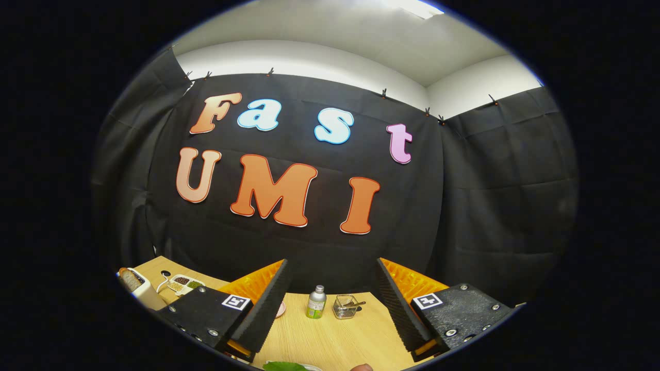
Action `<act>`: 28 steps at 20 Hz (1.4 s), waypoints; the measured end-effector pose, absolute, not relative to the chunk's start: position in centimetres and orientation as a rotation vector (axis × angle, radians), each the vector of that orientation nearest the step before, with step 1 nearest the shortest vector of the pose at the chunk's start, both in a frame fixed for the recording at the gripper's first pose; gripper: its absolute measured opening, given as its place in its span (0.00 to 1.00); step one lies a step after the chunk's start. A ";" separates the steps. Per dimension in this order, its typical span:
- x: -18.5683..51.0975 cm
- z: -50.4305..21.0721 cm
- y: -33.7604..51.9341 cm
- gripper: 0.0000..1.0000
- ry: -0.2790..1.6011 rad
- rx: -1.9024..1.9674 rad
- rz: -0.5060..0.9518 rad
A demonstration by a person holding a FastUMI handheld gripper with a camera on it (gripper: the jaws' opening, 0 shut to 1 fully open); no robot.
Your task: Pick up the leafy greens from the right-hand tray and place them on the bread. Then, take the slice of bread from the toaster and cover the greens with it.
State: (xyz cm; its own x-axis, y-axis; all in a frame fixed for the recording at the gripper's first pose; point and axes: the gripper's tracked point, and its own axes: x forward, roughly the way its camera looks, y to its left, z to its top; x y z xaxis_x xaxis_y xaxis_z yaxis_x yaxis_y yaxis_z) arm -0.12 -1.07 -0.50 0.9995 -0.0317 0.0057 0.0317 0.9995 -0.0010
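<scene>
Gripper (332, 304) held high and level, fingers spread wide with nothing between them, aimed across the worktop (330, 335) toward the booth's wall rather than down at the food. Leafy greens (284, 366) just peeking in at the near edge of the worktop, below and slightly left of the gap between the fingers, apparently lying on a pale tray whose rim is barely visible beside them. Toaster (147, 292) standing at the far left corner, a slice of bread (131, 279) upright in its slot. Beside it, a small divided dish (184, 283) of dark and pale bits. Ahead of the fingers, near the far edge, a small bottle (316, 302) and a wire basket (346, 306), close together but apart.

Step in hand, by the look of it: the reach for the greens, not yet begun. To do it well: tip the nose down first so the leaves sit centred between the fingers; keep the fingers wide on the way down; close low on the leaf bunch, gently, gathering several layers rather than pinching one edge; lift straight before any sideways travel, clear of bottle and basket. Base bread impossible to locate from here.
</scene>
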 end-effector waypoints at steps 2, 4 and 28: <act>-0.2 -0.5 -1.4 0.99 -0.009 0.004 -0.034; -0.3 -0.9 -1.2 0.99 0.000 0.023 -0.024; -8.4 -30.4 6.7 0.99 0.810 0.010 0.232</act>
State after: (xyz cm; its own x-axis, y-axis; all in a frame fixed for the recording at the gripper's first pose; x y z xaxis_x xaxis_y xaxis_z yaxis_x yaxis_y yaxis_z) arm -8.42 6.66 -30.42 0.6655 0.2098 -0.7164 -0.2019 0.9745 0.0978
